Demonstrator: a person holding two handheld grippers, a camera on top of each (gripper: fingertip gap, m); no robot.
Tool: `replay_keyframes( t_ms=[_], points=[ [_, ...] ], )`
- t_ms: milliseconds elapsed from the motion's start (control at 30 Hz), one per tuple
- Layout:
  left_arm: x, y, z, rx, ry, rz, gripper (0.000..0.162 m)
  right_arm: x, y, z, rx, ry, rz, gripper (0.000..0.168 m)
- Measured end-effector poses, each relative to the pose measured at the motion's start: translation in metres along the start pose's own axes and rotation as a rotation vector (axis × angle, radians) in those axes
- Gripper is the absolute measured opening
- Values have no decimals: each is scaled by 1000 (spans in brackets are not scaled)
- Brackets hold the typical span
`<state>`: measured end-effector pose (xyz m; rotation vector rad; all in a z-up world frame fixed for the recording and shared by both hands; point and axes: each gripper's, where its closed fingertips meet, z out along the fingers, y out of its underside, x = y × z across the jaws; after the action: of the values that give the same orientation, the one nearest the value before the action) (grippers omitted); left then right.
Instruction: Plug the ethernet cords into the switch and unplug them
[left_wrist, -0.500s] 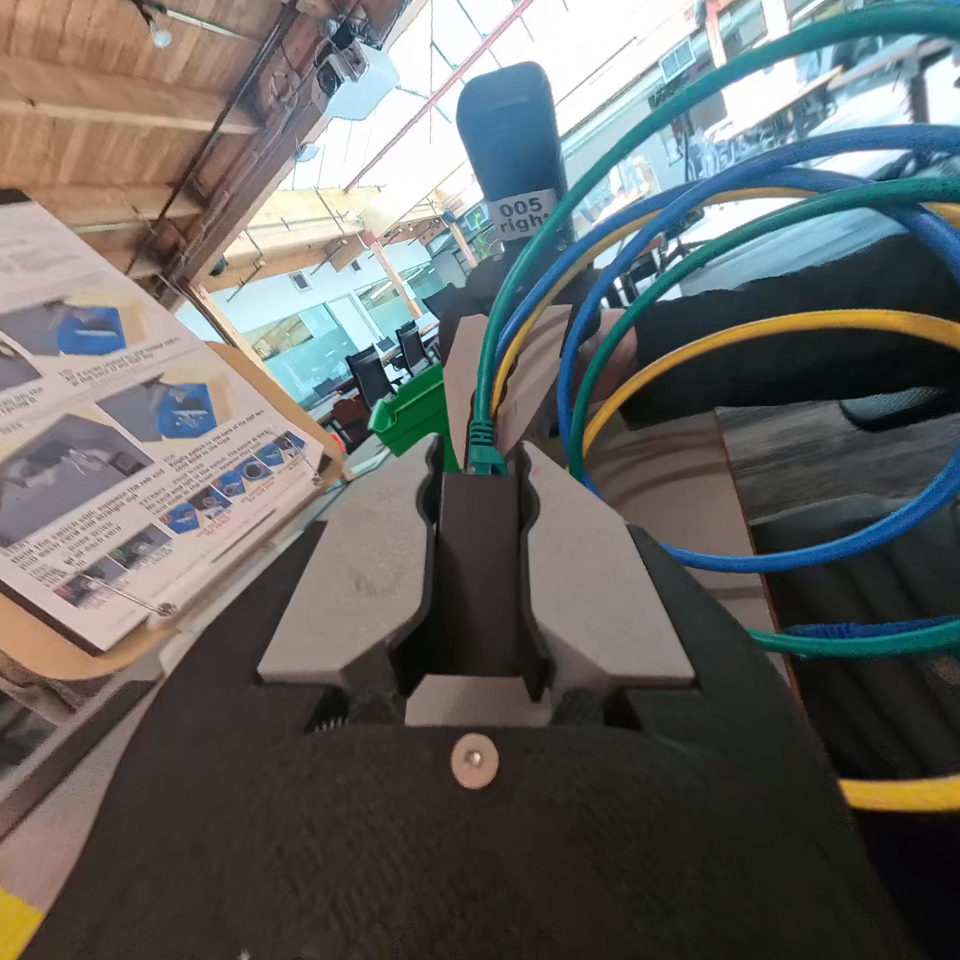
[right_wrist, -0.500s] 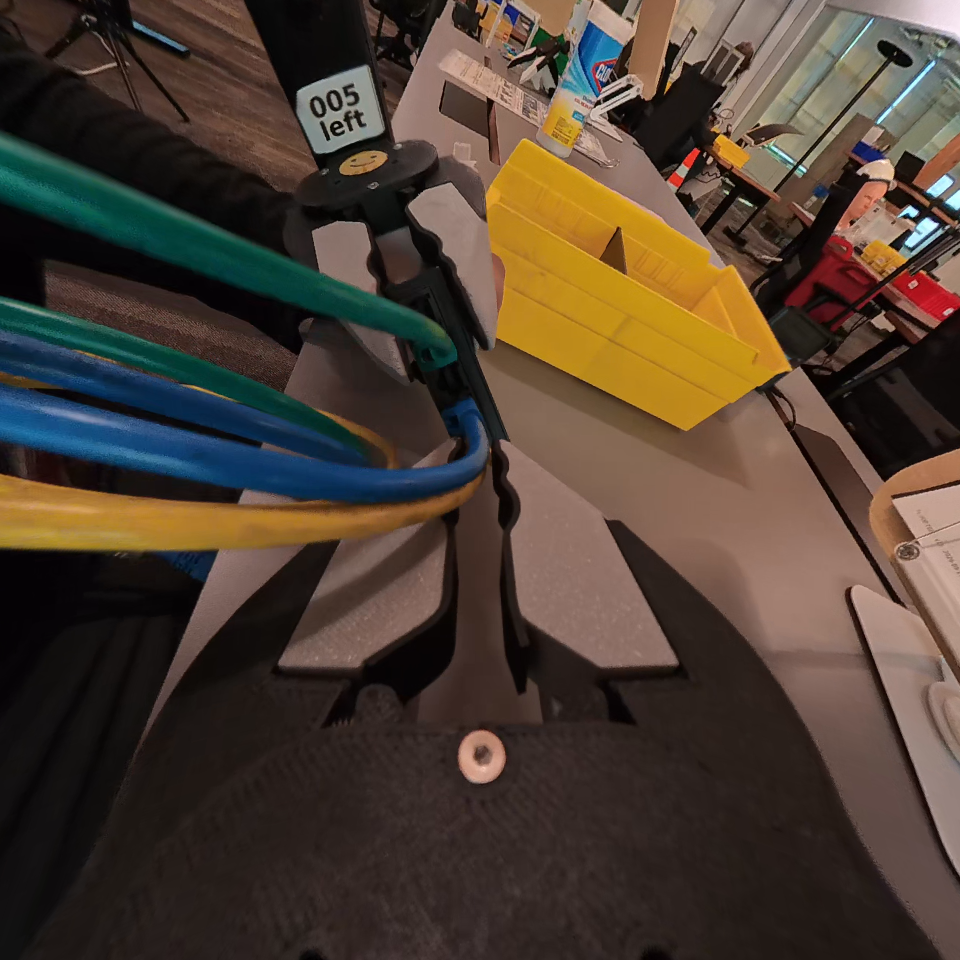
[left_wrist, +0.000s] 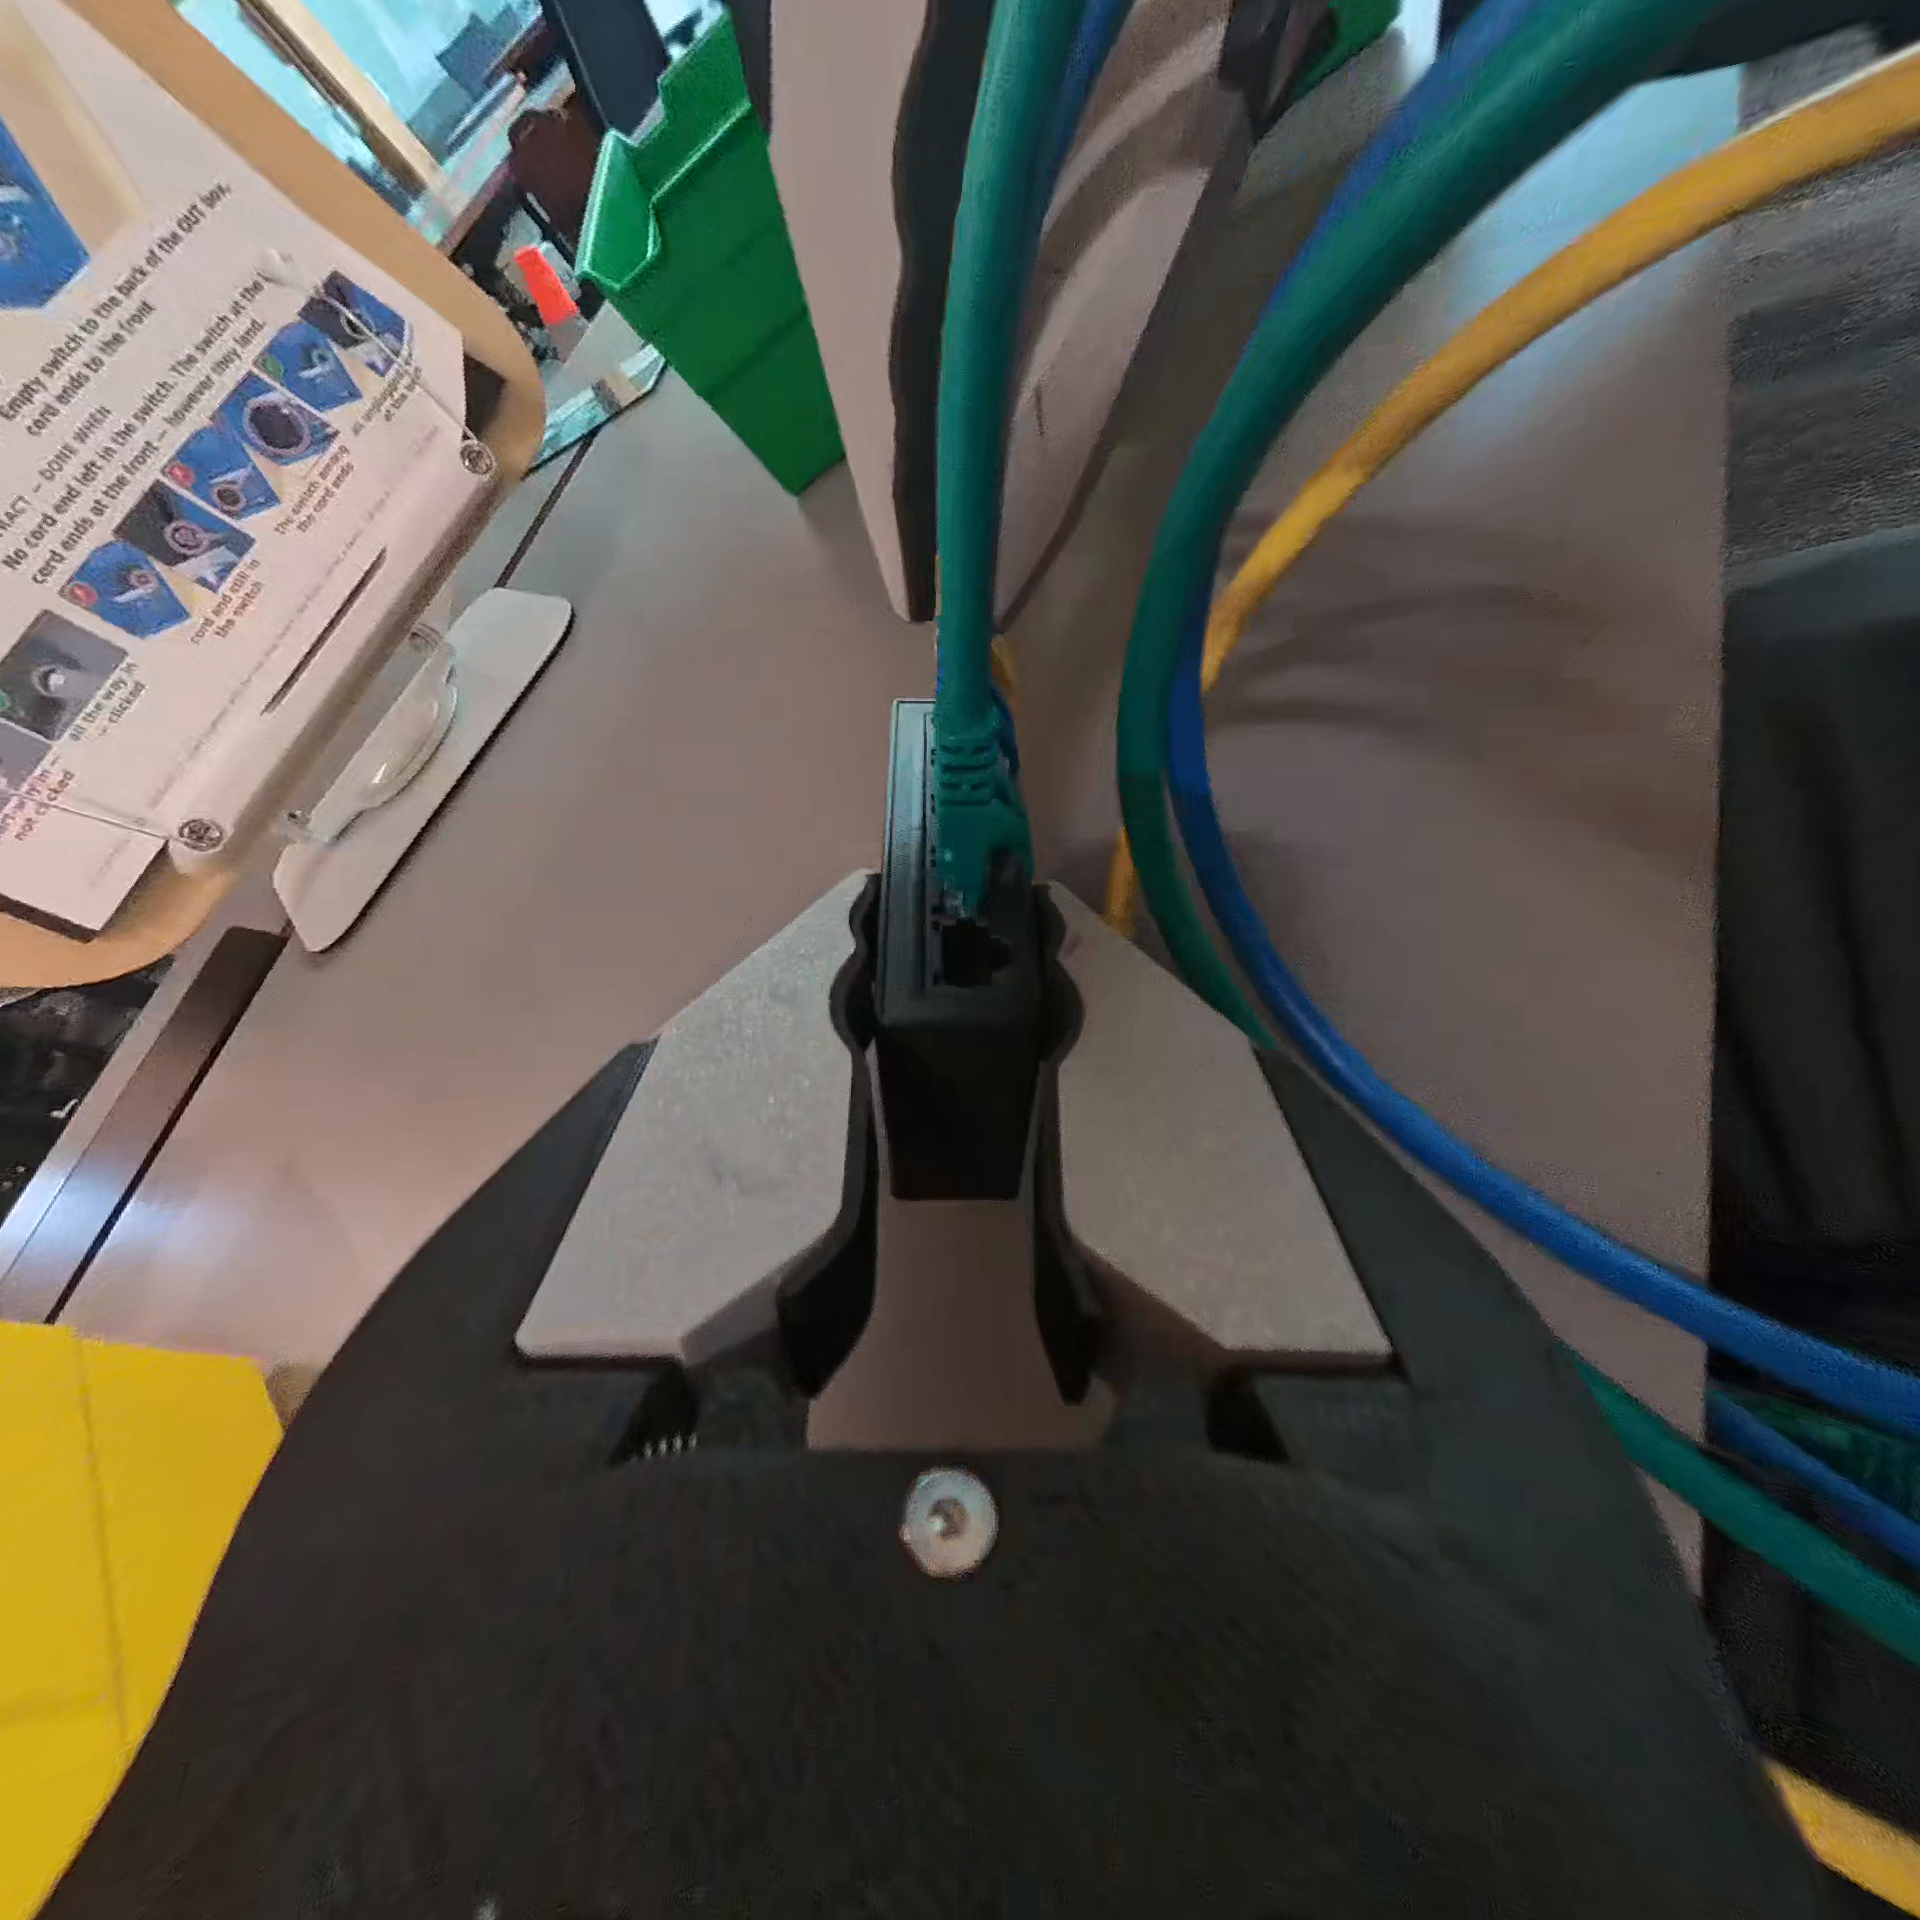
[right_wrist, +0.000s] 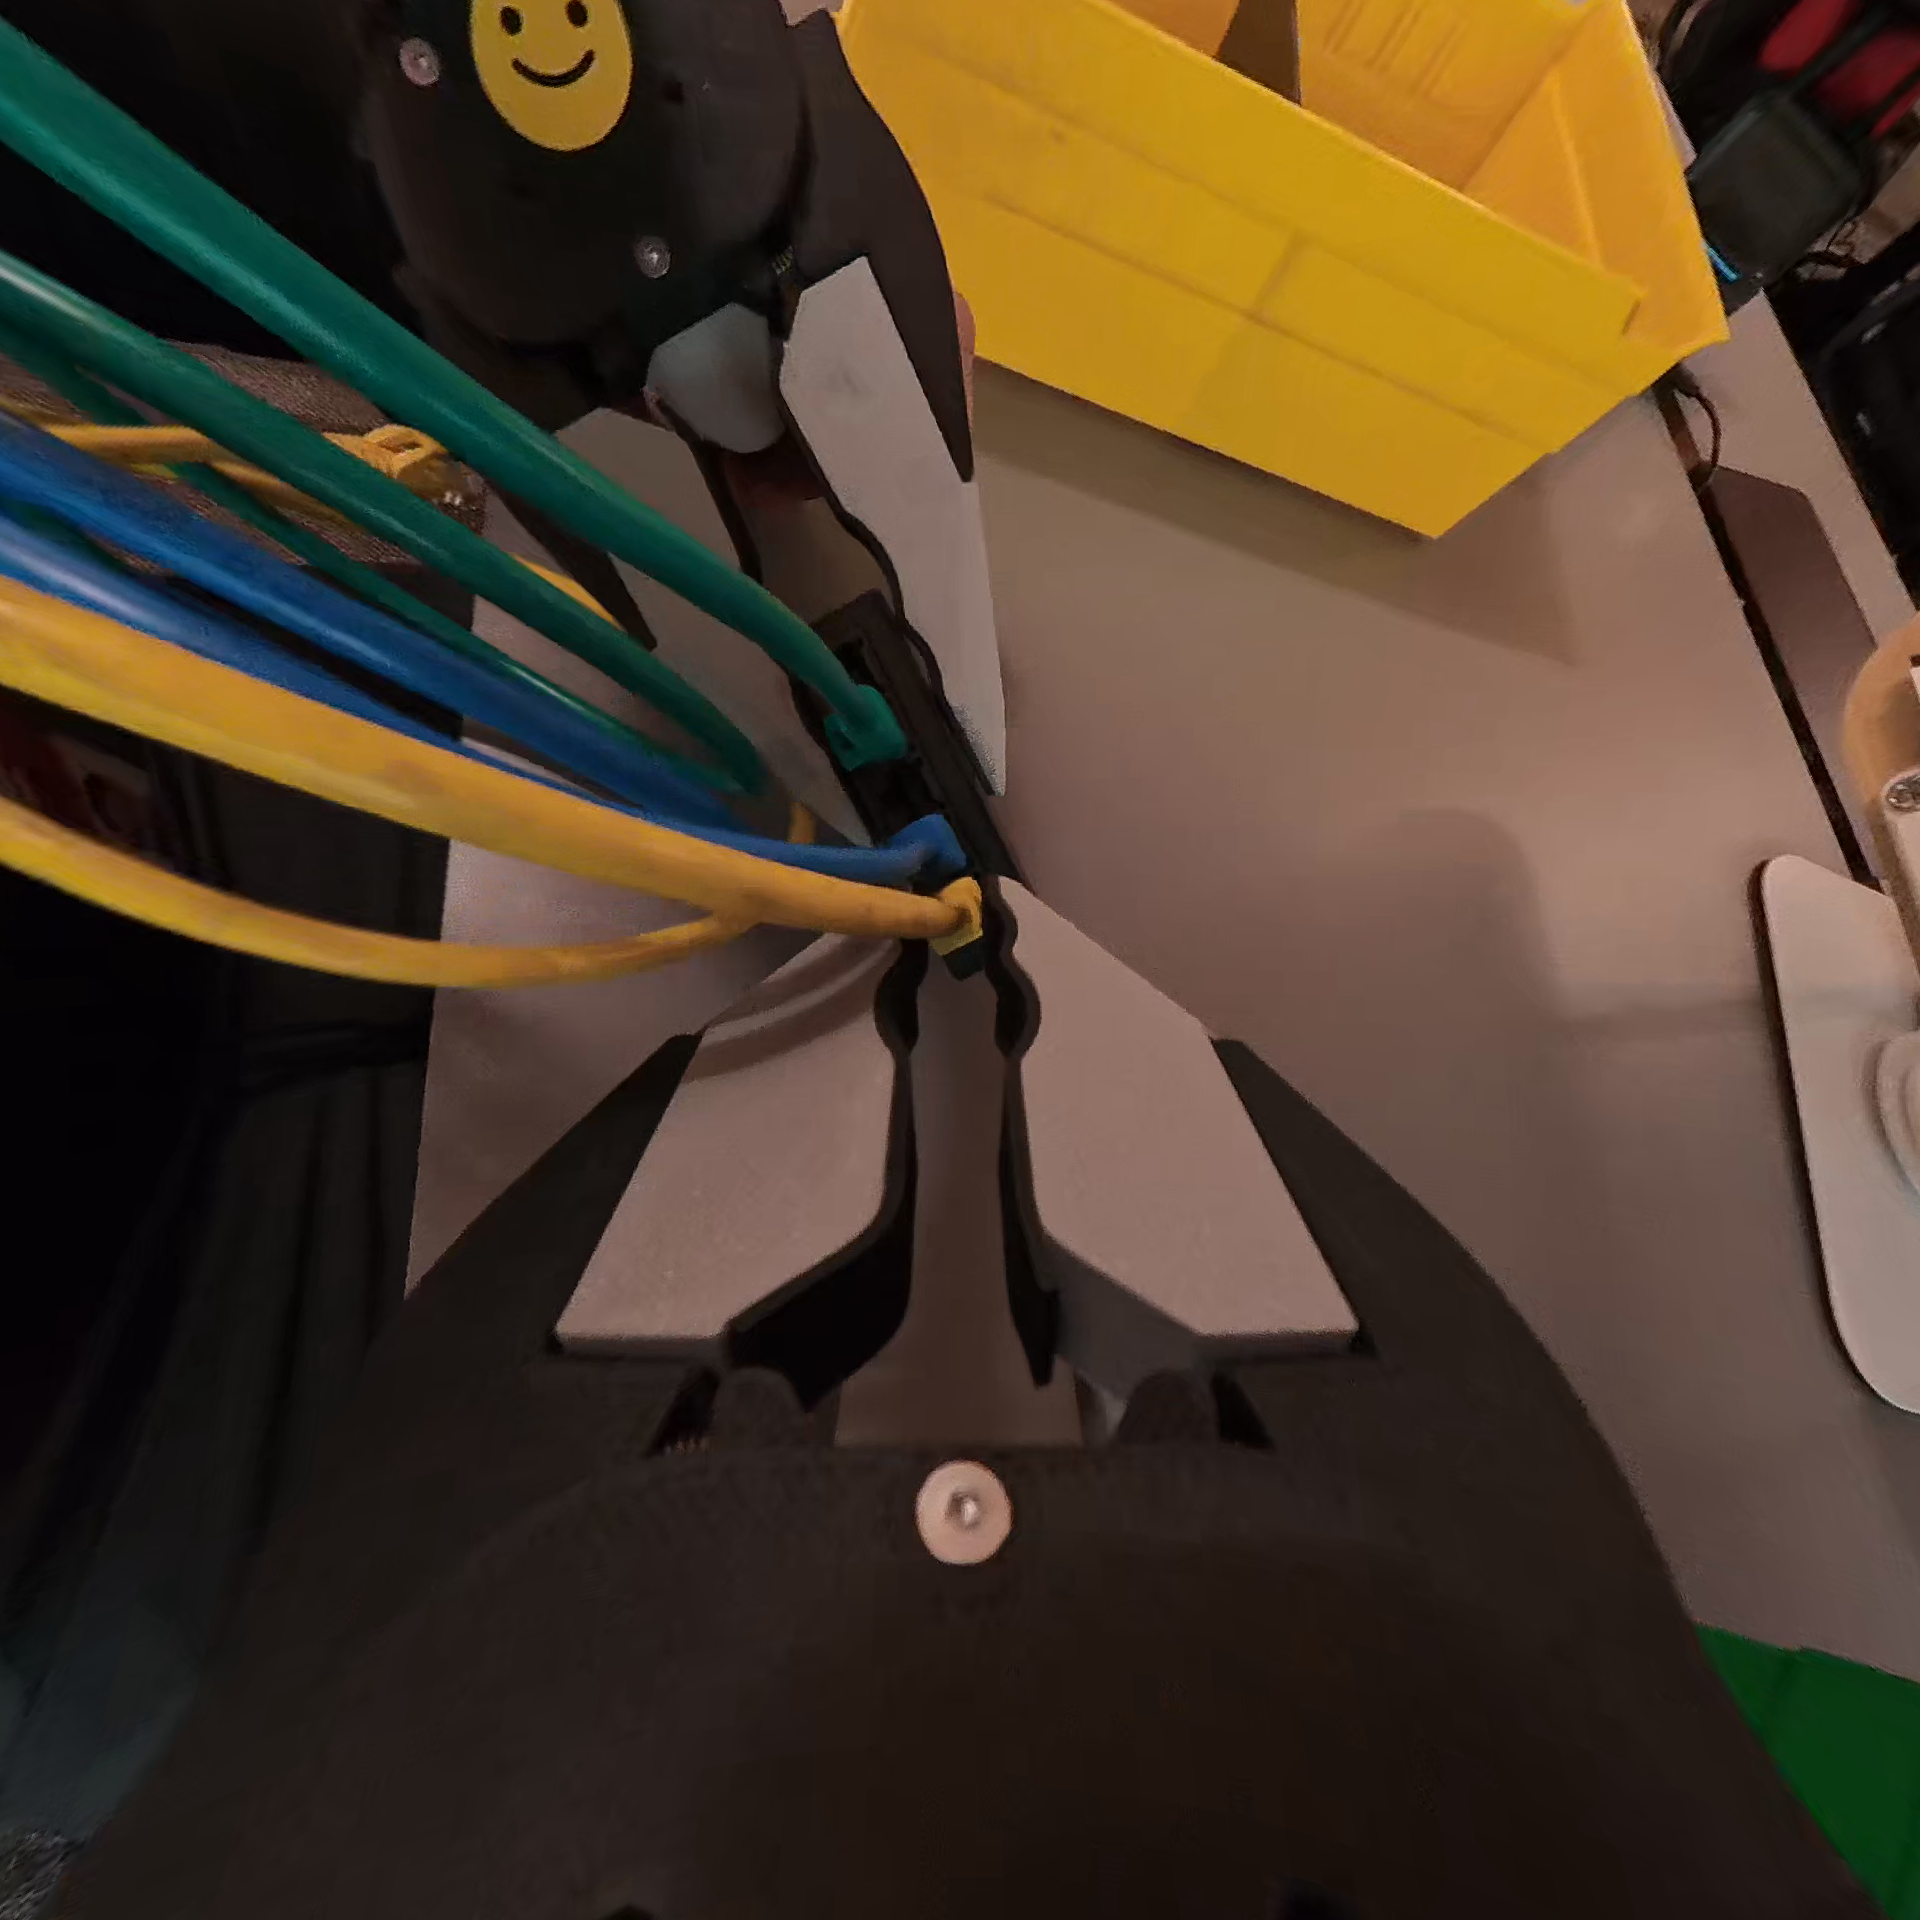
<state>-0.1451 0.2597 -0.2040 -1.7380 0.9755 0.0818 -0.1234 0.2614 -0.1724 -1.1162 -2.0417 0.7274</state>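
Switch (left_wrist: 951, 997) held in left claw (left_wrist: 954, 935); three cords plugged.

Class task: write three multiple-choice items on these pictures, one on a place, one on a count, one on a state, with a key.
1. Where is the switch? A in a bin; B between the left gripper's fingers; C on the floor.
2. How many cord colours show? A two; B three; C five.
3. The port nearest the left gripper is: A empty; B plugged; C taped over.
Key: B, the fingers clamp it; B, green cord, blue cord, yellow cord; A, its open socket shows.
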Motion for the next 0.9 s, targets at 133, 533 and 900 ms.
replay_keyframes(
  t_ms=[133,533,900],
  points=[
    [-1,4,0,-24,-2,-11,26,0,-3,-1,-9,4,17,6],
    [-3,13,3,-57,30,-3,26,-1,-6,1,-4,17,-13,6],
    [17,14,3,-109,304,-316,26,-4,-15,3,-3,-25,82,5]
  ],
)
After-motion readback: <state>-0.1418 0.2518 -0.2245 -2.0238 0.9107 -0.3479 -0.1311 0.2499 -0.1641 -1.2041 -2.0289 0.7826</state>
